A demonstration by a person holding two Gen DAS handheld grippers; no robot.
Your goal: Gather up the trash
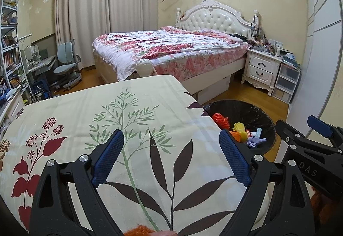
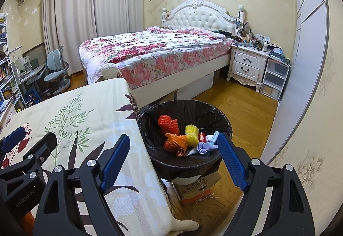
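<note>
two hand-held grippers hover over a table (image 1: 133, 103) draped in a leaf-print cloth, beside a bin (image 2: 150, 128) lined with a black bag. the left gripper (image 1: 171, 145) hangs with its blue-padded jaws spread wide and nothing between them; the right gripper (image 2: 173, 150) is likewise wide apart and empty, its jaws framing the bin's near rim. the trash lies inside the bin: an orange foam net (image 2: 169, 125), a yellow foam net (image 2: 191, 132), crumpled orange paper (image 2: 178, 142), a pale purple wad (image 2: 204, 148). smaller items among them are too small to identify. a cardboard box (image 2: 199, 188) under the bin is mostly hidden.
</note>
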